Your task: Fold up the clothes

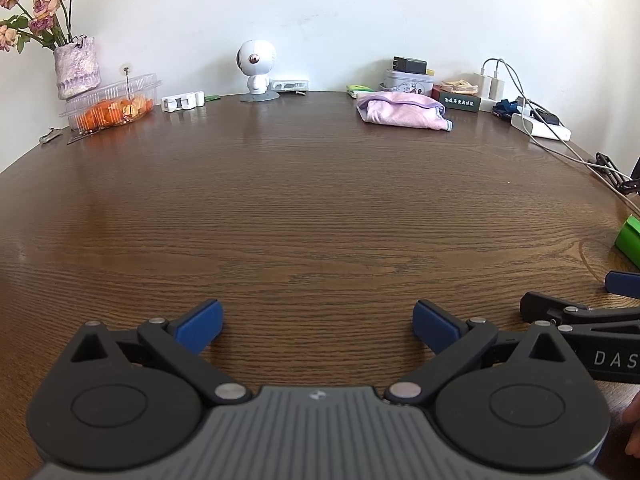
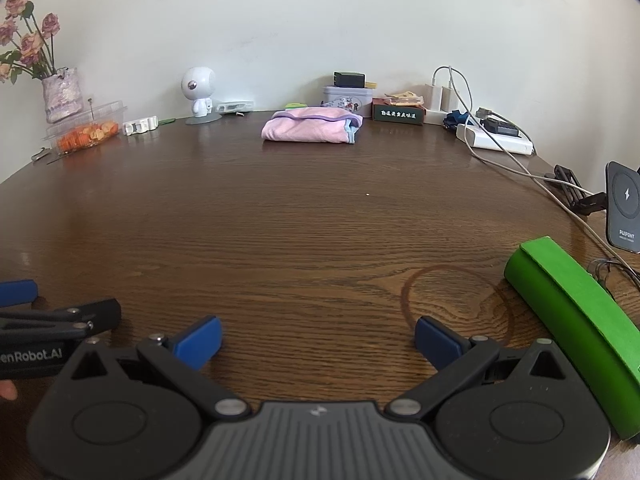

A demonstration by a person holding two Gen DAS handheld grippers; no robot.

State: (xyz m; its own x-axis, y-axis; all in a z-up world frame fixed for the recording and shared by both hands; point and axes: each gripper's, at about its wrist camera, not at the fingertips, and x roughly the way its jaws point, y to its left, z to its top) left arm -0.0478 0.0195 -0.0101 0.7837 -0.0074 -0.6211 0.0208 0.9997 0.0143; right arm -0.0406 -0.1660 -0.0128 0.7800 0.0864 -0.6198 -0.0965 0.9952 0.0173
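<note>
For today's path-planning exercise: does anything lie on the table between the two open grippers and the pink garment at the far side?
Nothing visible does. Bare wooden table stretches from the left gripper and right gripper to the pink folded garment. The green case lies off to the right.

White letters "DAS" show on the black body of the right gripper [image 1: 624, 292], and "enRobot.AI" on the black body of the left gripper [image 2: 24, 300]. A dark grey wireless charging pad [image 2: 624, 208] reads "PUIPINT" under a lightning-bolt sign. A dark green box [image 2: 398, 113] carries unreadable Chinese characters.
</note>
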